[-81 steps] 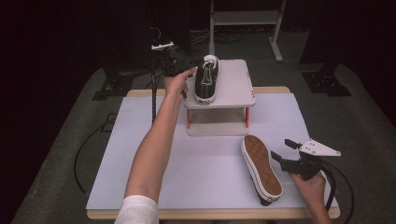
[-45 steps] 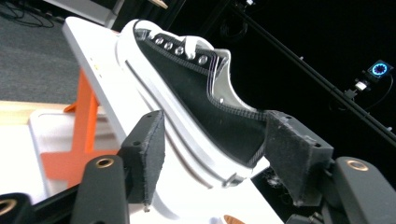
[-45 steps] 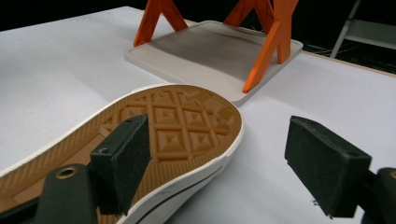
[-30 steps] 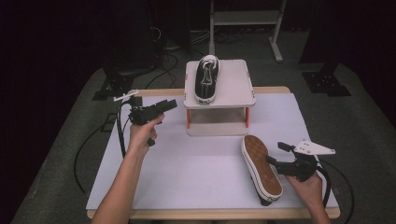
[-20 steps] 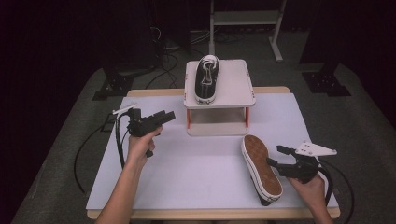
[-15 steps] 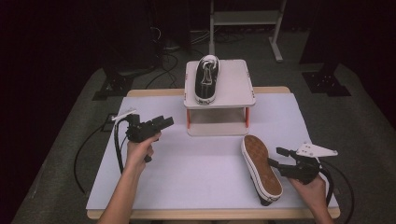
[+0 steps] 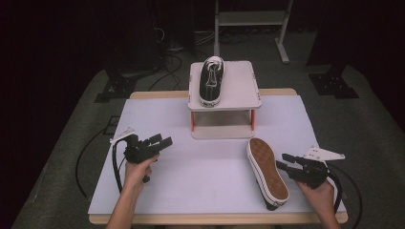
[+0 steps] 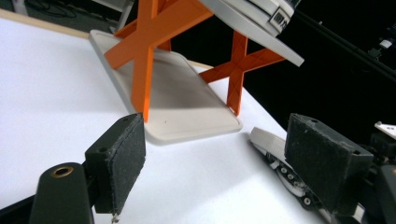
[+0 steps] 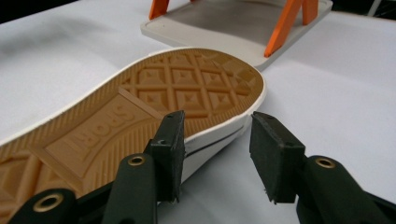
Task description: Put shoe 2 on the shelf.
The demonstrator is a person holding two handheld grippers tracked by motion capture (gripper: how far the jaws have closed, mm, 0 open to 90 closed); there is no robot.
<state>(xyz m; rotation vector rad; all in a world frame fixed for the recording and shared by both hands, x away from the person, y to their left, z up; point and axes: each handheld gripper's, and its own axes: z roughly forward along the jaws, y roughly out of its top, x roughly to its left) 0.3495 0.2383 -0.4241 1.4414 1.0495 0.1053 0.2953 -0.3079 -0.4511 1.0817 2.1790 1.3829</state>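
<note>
Lying sole-up on the white tabletop (image 7: 210, 167): black canvas sneaker with tan rubber sole (image 7: 267, 171), rim between the right gripper (image 9: 215, 149) fingers, just closing, not yet clamped. Left gripper (image 7: 160, 141) fingers apart, empty, having just widened.

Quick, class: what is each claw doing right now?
Left claw: open, holding nothing, just been opening.
Right claw: open, just been closing beside the upturned shoe, not gripping it.

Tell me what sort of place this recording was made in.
Probably a lab or studio set up for recording handling tasks: a white-topped table in a dark room, cables trailing over the grey carpet behind it, and a small shelf stand with orange legs bearing a sneaker.
</note>
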